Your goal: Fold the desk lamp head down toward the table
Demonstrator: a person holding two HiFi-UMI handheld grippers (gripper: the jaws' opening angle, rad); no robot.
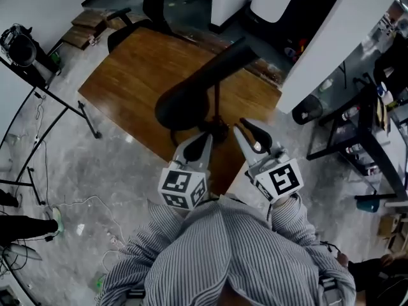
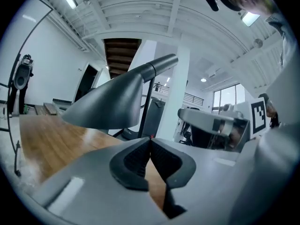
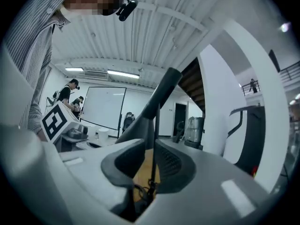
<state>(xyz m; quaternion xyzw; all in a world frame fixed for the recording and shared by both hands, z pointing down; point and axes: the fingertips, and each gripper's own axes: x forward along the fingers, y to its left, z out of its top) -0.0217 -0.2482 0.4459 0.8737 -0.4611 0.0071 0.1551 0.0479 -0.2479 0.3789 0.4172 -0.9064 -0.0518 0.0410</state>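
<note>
A black desk lamp stands near the front edge of the brown wooden table (image 1: 127,75). Its cone-shaped head (image 1: 182,104) points left and its arm (image 1: 233,53) slopes up to the right over a thin upright stem (image 1: 217,107). My left gripper (image 1: 205,136) hovers just in front of the lamp base, its jaws shut with nothing between them; in the left gripper view the lamp head (image 2: 110,104) hangs above and ahead of the tips (image 2: 150,142). My right gripper (image 1: 245,127) is to the right of the base, its jaws a narrow gap apart. The stem (image 3: 156,121) shows through that gap, with wood visible beside it.
A black office chair (image 1: 137,24) stands behind the table. A tripod with a camera (image 1: 22,46) is at the left, a white pillar (image 1: 338,37) and a black rack (image 1: 363,126) at the right. Cables lie on the concrete floor (image 1: 95,203). People stand far off (image 3: 70,90).
</note>
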